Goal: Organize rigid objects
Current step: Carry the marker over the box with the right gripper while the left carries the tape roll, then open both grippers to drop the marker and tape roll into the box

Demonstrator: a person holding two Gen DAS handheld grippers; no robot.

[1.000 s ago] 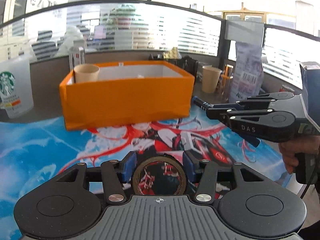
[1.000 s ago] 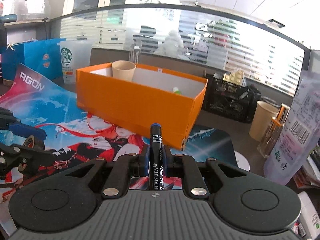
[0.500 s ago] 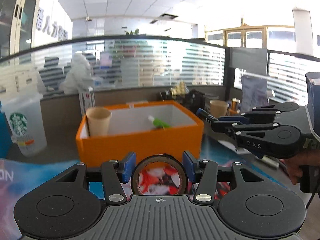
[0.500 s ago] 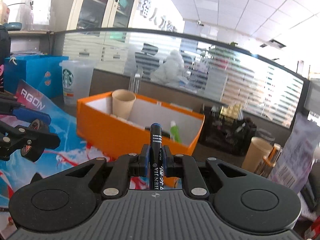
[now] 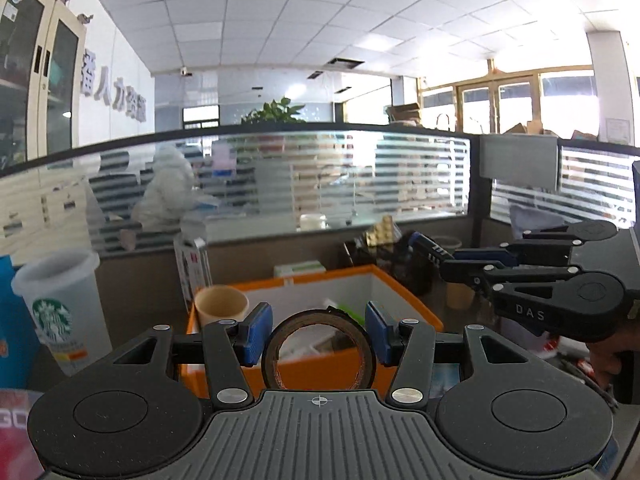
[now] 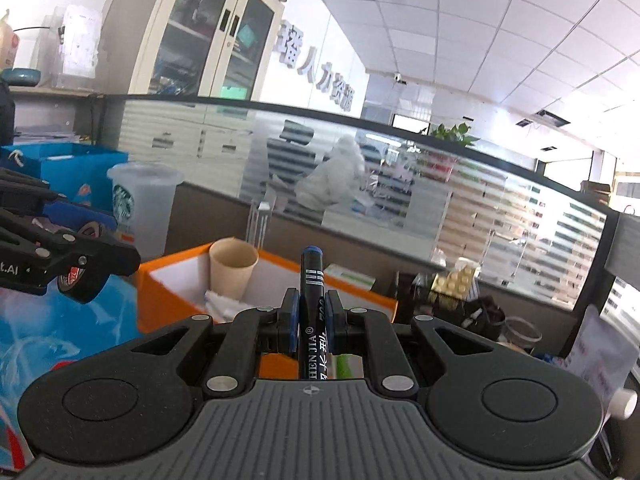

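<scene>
My left gripper (image 5: 319,334) is shut on a brown tape roll (image 5: 319,350), held upright above the near wall of the orange box (image 5: 412,304). My right gripper (image 6: 311,318) is shut on a black marker with a blue cap (image 6: 312,280), pointing over the orange box (image 6: 168,308). The box holds a paper cup (image 5: 221,306), also seen in the right wrist view (image 6: 233,266), a green-white tube and crumpled white paper (image 6: 220,302). The right gripper shows in the left wrist view (image 5: 452,262). The left gripper with the tape shows in the right wrist view (image 6: 86,256).
A Starbucks cup (image 5: 60,304) stands left of the box, with a blue bag (image 6: 68,168) behind it. A black basket with clutter (image 6: 452,300) and a paper cup (image 5: 456,296) stand right of the box. A glass partition runs along the back. A printed blue mat (image 6: 60,340) covers the table.
Both grippers have risen and tilted up, moving closer over the orange box. The mat has dropped out of the left view. Both still hold their objects.
</scene>
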